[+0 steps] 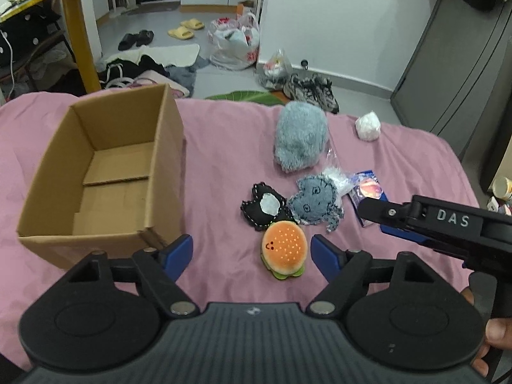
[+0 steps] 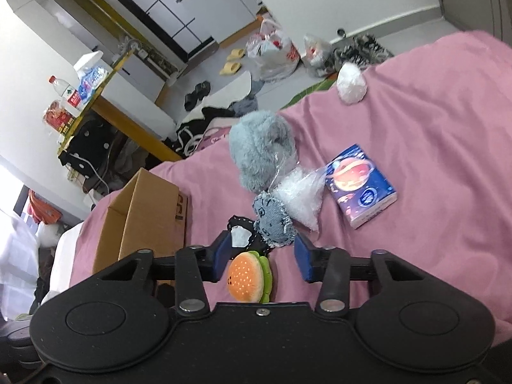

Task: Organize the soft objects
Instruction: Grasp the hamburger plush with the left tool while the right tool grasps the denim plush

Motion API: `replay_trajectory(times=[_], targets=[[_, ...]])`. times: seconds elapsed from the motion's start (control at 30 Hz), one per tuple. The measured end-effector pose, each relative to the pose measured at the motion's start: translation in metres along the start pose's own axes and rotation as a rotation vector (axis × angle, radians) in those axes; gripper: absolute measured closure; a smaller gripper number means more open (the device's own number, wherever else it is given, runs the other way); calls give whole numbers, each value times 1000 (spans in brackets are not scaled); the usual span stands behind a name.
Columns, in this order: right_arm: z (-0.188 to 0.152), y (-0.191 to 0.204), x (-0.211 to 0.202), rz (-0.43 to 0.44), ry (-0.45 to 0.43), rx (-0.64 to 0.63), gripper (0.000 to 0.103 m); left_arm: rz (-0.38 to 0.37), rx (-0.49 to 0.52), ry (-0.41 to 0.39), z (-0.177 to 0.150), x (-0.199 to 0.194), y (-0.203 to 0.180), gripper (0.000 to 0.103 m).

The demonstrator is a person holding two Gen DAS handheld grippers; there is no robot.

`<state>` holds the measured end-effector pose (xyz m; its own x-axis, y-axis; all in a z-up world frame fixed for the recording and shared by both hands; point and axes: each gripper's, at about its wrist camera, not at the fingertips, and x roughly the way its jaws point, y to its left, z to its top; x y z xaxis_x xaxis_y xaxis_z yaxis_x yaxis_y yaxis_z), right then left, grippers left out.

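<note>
Left gripper [image 1: 252, 257]: jaws wide apart, holding nothing, burger plush [image 1: 284, 253] between them on the bed.
Right gripper [image 2: 261, 257]: jaws spread, holding nothing, over the burger plush [image 2: 249, 276].
Left view only: cardboard box [image 1: 96, 172] interior, bare.
Right view only: whole tissue pack [image 2: 361, 185].

On the pink bedsheet [image 1: 224, 166], the left gripper [image 1: 252, 252] stands with its blue-padded jaws spread wide at six o'clock, a burger plush [image 1: 284, 254] lying between them, untouched. Just beyond it, at twelve, a black stitched plush [image 1: 264, 206] touches a denim plush [image 1: 316, 203]. A fluffy blue plush [image 1: 300, 136] lies farther at one o'clock. An open cardboard box [image 1: 105, 172] stands at ten o'clock. The right gripper [image 1: 377, 211] enters from three o'clock over a blue tissue packet [image 1: 368, 188].
</note>
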<state>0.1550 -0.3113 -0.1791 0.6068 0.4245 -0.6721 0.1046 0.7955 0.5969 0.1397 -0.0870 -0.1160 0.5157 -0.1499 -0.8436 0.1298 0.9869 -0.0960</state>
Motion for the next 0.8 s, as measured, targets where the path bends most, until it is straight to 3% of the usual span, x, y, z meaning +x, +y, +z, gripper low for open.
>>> replay_trajectory(times=[0.2,0.4,0.6,0.8], targets=[[4,-13,12,15,26,58,69,0,-8,49,4,25,-1,24],[6,-19,26,22,64,63,69,-16,5,108,7,52,-9,37],[8,-27,40,37,104,91,69,-17,13,154,8,78,-17,39],[16,-35,60,48,140,105,69,-48,-59,212,11,105,-13,39]])
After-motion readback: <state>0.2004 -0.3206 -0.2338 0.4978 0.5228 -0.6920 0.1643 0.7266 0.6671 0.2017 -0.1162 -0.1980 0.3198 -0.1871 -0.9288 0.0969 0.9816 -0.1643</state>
